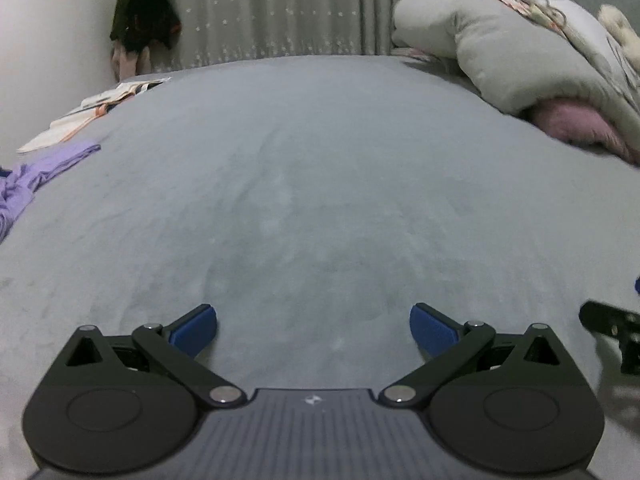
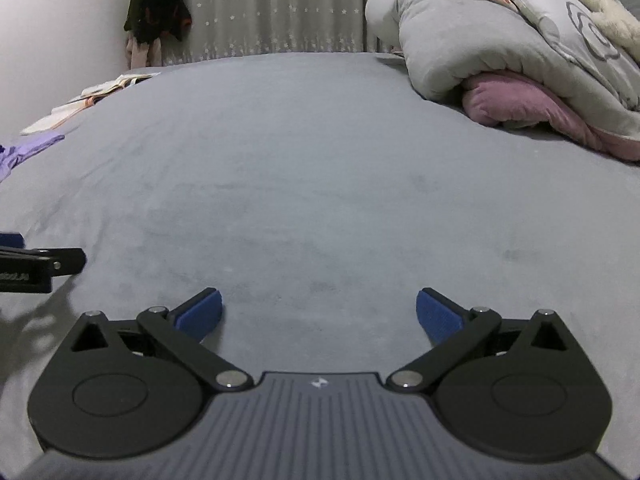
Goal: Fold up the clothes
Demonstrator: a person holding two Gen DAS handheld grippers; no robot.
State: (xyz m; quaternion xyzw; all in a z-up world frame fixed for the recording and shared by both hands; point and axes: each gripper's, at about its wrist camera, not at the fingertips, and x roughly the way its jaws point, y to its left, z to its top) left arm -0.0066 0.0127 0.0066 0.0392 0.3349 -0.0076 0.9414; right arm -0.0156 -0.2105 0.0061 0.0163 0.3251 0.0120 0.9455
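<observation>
Currently both grippers, left gripper [image 1: 313, 330] and right gripper [image 2: 319, 315], gape empty; limp purple garment [image 1: 28, 180] lies far left of both, best pinched at an edge.

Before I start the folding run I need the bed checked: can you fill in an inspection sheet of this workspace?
Surface: grey bed sheet, bare in the middle.
Job's things: purple garment crumpled at the left edge; white and orange cloth behind it.
Clutter: grey duvet heaped over a pink blanket, far right.
Grippers: left gripper and right gripper open, nothing between the jaws.
Cables: nothing seen.
Surroundings: star-patterned curtain; dark clothes hanging by the wall.
</observation>
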